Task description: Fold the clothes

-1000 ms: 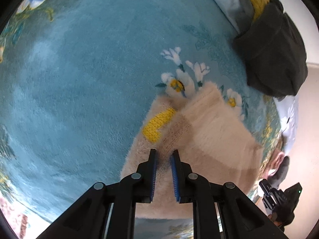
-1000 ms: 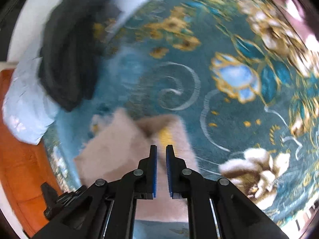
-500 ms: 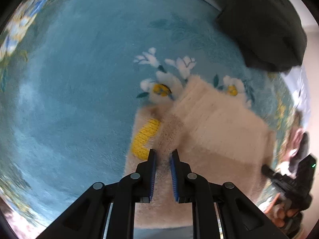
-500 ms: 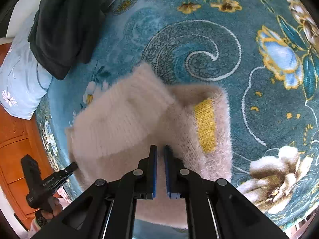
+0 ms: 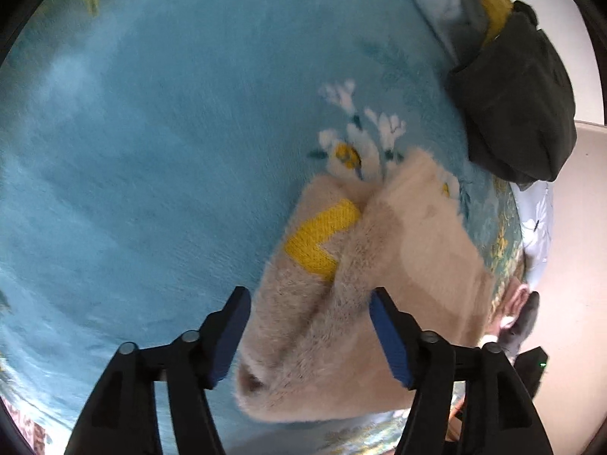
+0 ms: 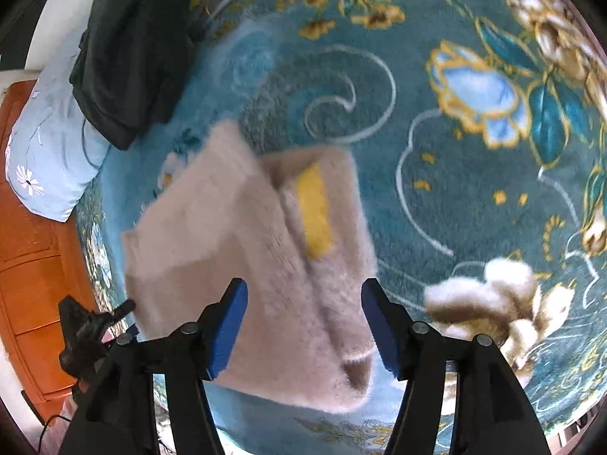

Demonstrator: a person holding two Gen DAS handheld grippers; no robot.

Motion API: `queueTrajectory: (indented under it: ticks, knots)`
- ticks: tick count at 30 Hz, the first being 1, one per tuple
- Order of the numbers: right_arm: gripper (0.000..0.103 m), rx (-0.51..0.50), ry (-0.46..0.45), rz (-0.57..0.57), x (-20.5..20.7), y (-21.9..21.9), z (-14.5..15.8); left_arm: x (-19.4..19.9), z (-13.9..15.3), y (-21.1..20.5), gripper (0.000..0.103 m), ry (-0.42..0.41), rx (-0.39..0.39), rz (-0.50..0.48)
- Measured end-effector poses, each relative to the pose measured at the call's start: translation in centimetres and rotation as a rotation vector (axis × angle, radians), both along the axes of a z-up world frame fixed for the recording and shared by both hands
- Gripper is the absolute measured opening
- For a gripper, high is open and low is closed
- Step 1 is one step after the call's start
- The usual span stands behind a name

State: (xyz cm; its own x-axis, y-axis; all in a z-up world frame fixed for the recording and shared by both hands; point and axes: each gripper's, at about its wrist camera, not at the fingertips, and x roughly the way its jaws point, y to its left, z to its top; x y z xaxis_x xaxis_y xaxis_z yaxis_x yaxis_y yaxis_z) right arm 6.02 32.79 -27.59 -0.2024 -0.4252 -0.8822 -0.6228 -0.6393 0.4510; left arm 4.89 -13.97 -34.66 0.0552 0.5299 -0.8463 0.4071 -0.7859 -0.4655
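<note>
A fuzzy beige sweater [image 5: 379,265] lies folded into a compact bundle on a teal floral blanket [image 5: 151,151], its pile soft and a little blurred in both views. A knitted yellow patch [image 5: 322,235] shows on the upper layer, partly tucked under a fold that crosses the bundle on a slant; from the right wrist view the same sweater [image 6: 246,265] shows the yellow patch [image 6: 315,216] as an upright strip beside the fold line. One rolled end of the bundle (a dark hollow shows at its opening) points toward the cameras. The left tongs [image 5: 311,337] hang over the near end of the sweater with their blue-padded fingers spread wide, one on either side of the bundle and gripping nothing. The right tongs [image 6: 303,330] are likewise parted wide above the sweater's near edge, with nothing held between the pads. Beyond the sweater, a dark grey garment [image 5: 519,102] lies heaped at the blanket's far edge, draped over a pale blue pillow [image 6: 53,144] with a small white flower stitched on it. The blanket [image 6: 455,189] carries swirls, blue blossoms and gold leaves, with a large cream flower [image 6: 493,299] near the right tongs. An orange wooden cabinet [image 6: 26,265] stands alongside the bed at the left of the right wrist view.
</note>
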Motion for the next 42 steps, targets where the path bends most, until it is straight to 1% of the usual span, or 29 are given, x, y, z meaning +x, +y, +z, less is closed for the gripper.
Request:
queueTrajectory:
  ticks: [3,4,5,6,10,12,17,19,20,21,22,23,24,25,27,30,33,36,39,42]
  knots:
    - [0.066,0.006,0.008,-0.026,0.3,0.7,-0.7,-0.8,-0.9,0.6,0.072,0.003,-0.008,-0.088]
    - [0.07,0.01,0.01,-0.031,0.4,1.0,-0.9,-1.0,-1.0,0.6,0.072,0.011,0.002,-0.097]
    - [0.079,0.008,0.012,-0.032,0.4,1.3,-1.1,-1.2,-1.1,0.5,0.074,0.018,0.013,-0.097]
    - [0.081,-0.007,0.013,-0.033,0.4,1.4,-1.5,-1.4,-1.2,0.4,0.076,0.026,0.022,-0.096]
    - [0.081,-0.078,0.016,-0.031,0.2,1.6,-3.2,-1.8,-3.0,1.2,0.078,0.004,0.053,-0.103]
    - [0.081,-0.089,0.019,-0.02,-0.4,1.4,-3.6,-1.9,-3.6,1.6,0.079,0.001,0.076,-0.092]
    - [0.081,-0.1,0.011,0.007,-1.5,1.0,-4.0,-1.9,-4.2,2.3,0.079,0.007,0.097,-0.069]
    - [0.081,-0.106,-0.001,0.003,-1.6,1.0,-4.0,-1.9,-4.4,2.6,0.079,-0.004,0.105,-0.056]
    - [0.08,-0.109,-0.007,0.0,-1.6,1.0,-3.9,-1.9,-4.5,2.8,0.078,-0.011,0.107,-0.049]
    - [0.074,-0.109,-0.016,-0.003,-1.7,1.0,-3.8,-2.0,-4.6,3.1,0.071,-0.015,0.112,-0.048]
    - [0.072,-0.108,-0.028,-0.009,-1.7,0.9,-3.6,-2.0,-4.5,3.6,0.067,-0.013,0.11,-0.057]
    - [0.067,-0.104,-0.035,-0.016,-1.7,0.8,-3.3,-2.1,-4.3,4.0,0.063,-0.009,0.096,-0.071]
    - [0.06,-0.1,-0.041,-0.023,-1.7,0.7,-3.0,-2.2,-4.0,4.4,0.057,-0.005,0.083,-0.087]
    - [0.057,-0.096,-0.047,-0.031,-1.7,0.7,-2.8,-2.3,-3.7,4.7,0.054,0.0,0.071,-0.103]
    - [0.045,-0.081,-0.052,-0.036,-1.6,0.5,-2.0,-2.5,-2.9,5.5,0.043,0.009,0.047,-0.14]
    - [0.036,-0.09,-0.048,-0.062,-1.2,0.3,-0.7,-2.7,-1.4,6.7,0.033,0.025,0.008,-0.207]
    - [0.032,-0.094,-0.035,-0.074,-1.0,-0.1,0.8,-2.8,0.6,8.0,0.029,0.054,-0.014,-0.261]
    - [0.03,-0.088,-0.008,-0.072,-1.2,-0.7,2.5,-3.0,3.1,8.6,0.027,0.097,-0.019,-0.296]
    - [0.029,-0.073,0.03,-0.065,-0.6,-1.5,5.2,-2.4,6.0,9.4,0.027,0.151,-0.021,-0.318]
    - [0.029,-0.057,0.063,-0.064,0.0,-2.4,7.4,-1.7,8.3,9.4,0.027,0.186,-0.009,-0.317]
